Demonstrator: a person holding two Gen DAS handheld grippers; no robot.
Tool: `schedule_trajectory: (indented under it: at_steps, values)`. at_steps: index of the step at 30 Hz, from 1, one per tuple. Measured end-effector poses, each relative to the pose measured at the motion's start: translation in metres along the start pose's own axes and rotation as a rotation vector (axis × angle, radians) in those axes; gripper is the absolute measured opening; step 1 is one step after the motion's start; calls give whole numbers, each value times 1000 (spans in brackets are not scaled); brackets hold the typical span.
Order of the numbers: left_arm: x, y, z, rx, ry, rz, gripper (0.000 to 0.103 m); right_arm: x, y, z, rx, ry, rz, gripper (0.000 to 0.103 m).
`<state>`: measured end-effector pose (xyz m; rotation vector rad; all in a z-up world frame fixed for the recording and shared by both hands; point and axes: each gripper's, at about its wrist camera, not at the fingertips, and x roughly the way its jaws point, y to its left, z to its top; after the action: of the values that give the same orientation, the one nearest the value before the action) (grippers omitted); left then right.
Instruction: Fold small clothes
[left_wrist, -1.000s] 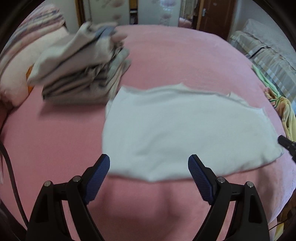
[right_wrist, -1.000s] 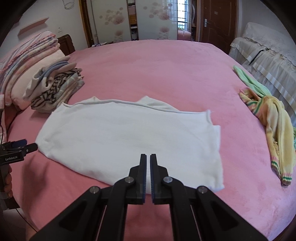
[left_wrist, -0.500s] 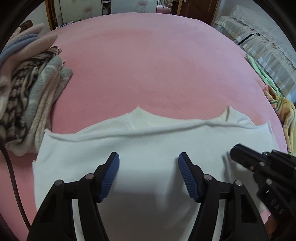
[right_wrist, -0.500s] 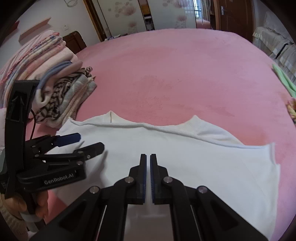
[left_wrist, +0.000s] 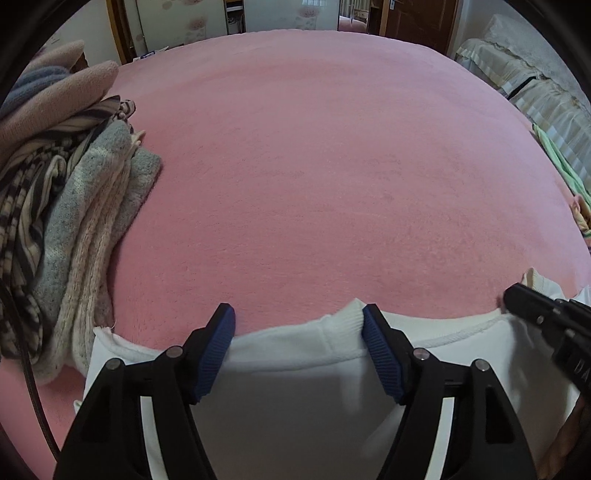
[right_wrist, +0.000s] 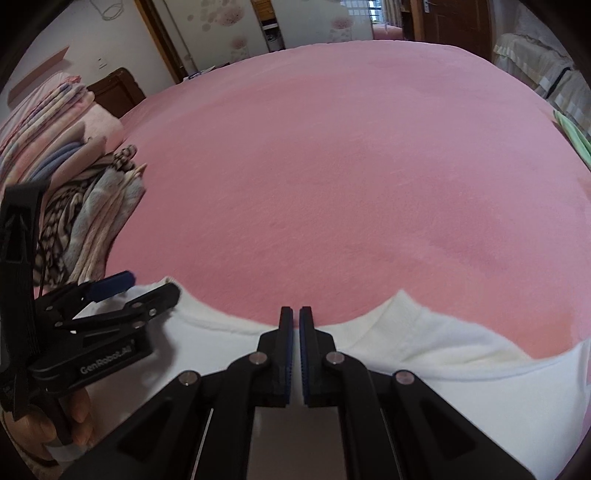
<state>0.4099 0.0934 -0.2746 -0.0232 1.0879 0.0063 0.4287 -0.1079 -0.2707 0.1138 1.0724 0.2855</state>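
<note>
A white garment lies flat on the pink bedspread, its far edge with two raised corners facing away from me. My left gripper hovers over that far edge with its jaws opening; the left raised corner lies between the blue pads and I see no pad pressing on it. In the right wrist view the left gripper sits at the garment's left corner, held by a hand. My right gripper is shut at the middle of the far edge, with nothing seen between its fingers; its tip shows at the right.
A stack of folded clothes stands at the left, close to the garment's corner, also in the right wrist view. Folded blankets lie behind it. A green and yellow garment lies at the bed's right edge. A black cable hangs at the left.
Both grippers have moved forward across the white garment to its far edge and come lower. The left jaws stand narrower than a second ago. The right gripper stayed shut.
</note>
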Motion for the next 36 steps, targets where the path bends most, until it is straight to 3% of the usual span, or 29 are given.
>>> schedule_trajectory:
  at_steps: [7, 13, 16, 24, 28, 36]
  values:
    - [-26, -3, 1, 17, -37, 2, 70, -30, -23, -1, 21, -46, -20, 2]
    - [-71, -8, -10, 40, -51, -13, 70, -65, -11, -15, -29, -59, -19, 2]
    - [-96, -13, -22, 47, -53, -17, 78, -81, 1, -25, -58, -67, -16, 2]
    - [-139, -2, -62, -11, -58, -35, 87, -115, 31, -55, -119, -93, 0, 2]
    - [-153, 17, -97, -111, -76, -76, 92, -127, 38, -71, -124, -105, 15, 6]
    - [-164, 50, -156, -239, -109, -15, 92, -139, 41, -103, -141, -134, -30, 6]
